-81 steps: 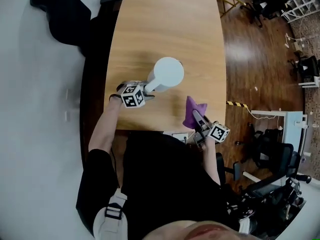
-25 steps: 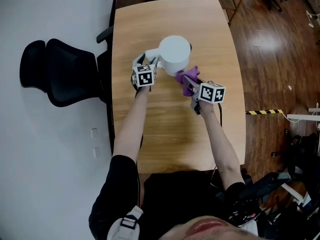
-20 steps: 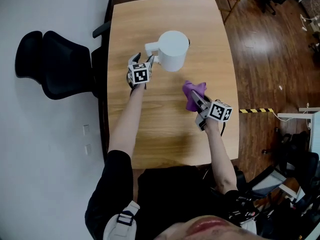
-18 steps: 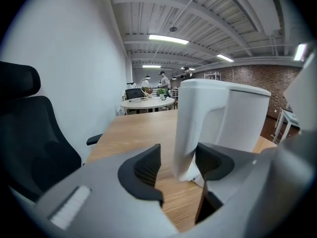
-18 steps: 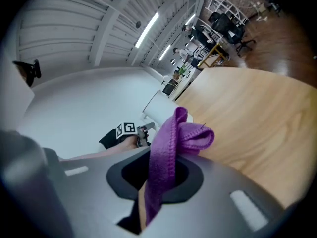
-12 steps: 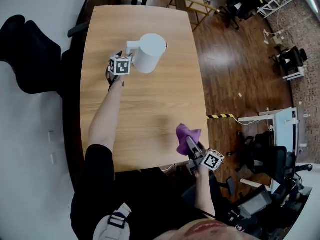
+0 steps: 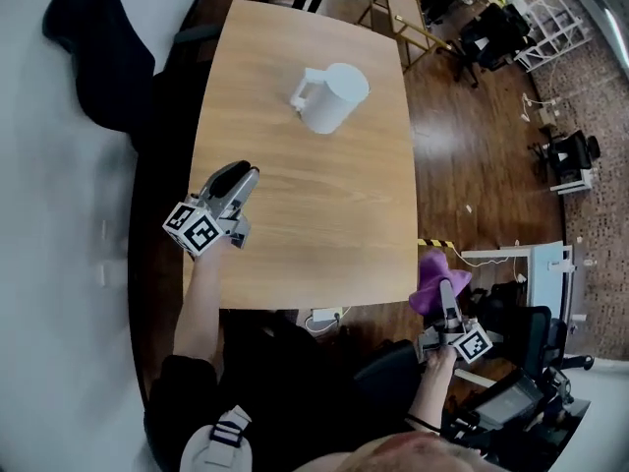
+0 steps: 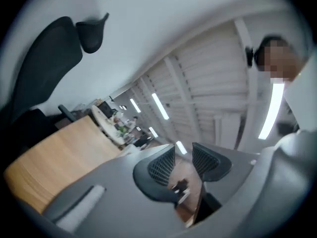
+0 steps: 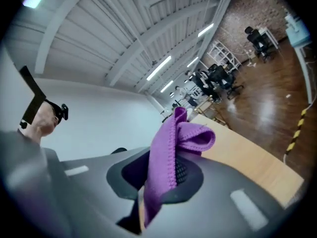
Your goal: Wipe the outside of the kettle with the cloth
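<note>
Wiping is not going on right now, as I am judging it: the kettle (image 7: 334,98) is standing upright on the far part of the table (image 7: 295,244) with nothing touching it, and its handle (image 7: 301,90) is sticking out to the left in the head view. Both tools are hanging well apart from it, near the person. The left gripper (image 8: 184,163) is hovering over the near left part of the table and pointing a bit upward; its jaws are spread and closing, with nothing between them. The right gripper (image 9: 159,176) is hanging past the near right corner of the table, over the floor (image 7: 472,165), and its jaws are pinching the purple cloth (image 9: 183,133), which is sticking up in a folded bunch. This is looking like a break between wipes or the end of the job, and I am not able to tell which. If more wiping is needed, the next move is calling for carrying the cloth across the table to the kettle's side and pressing it softly there, while the left gripper is taking the handle so the kettle is not sliding or tipping
</note>
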`<state>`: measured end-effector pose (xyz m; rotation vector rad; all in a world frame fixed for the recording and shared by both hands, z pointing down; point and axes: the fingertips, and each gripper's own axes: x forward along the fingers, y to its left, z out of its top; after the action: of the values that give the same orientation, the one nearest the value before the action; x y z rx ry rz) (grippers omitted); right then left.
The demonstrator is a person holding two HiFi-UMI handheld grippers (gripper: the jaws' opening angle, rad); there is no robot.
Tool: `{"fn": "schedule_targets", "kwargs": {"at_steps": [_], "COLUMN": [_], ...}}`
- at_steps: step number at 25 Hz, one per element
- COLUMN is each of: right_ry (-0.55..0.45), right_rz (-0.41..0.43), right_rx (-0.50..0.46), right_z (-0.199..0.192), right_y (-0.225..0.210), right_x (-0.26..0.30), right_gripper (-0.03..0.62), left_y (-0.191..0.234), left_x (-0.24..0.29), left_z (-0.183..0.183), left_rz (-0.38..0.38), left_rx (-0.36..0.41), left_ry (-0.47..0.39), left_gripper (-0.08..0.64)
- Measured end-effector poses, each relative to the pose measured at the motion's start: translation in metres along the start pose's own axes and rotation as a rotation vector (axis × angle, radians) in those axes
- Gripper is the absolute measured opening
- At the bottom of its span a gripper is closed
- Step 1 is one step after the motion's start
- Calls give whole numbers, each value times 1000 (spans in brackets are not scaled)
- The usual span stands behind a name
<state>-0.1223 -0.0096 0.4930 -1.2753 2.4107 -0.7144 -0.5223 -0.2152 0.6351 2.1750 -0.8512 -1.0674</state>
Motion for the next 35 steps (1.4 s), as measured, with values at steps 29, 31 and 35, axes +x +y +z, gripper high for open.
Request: {"fn": "schedule_targets", "kwargs": {"at_steps": [29, 31, 35], "right_ry": [-131, -146, -137], "right_rz": [564, 589, 597], "right_rx": [99, 104, 105], "right_z": [127, 132, 134], "right_y": [38, 48, 63], "right_x": [-261, -256, -253], "right_gripper": [43, 43, 43], "left_y": [-595, -595, -601], "left_x": [-57, -53, -53], "left_z": [-172, -172, -175], "left_rz": [-388, -346, -277], "left_rx": [528, 570, 603], "left_ry": [-90, -77, -60], "left_gripper": [141, 141, 141]}}
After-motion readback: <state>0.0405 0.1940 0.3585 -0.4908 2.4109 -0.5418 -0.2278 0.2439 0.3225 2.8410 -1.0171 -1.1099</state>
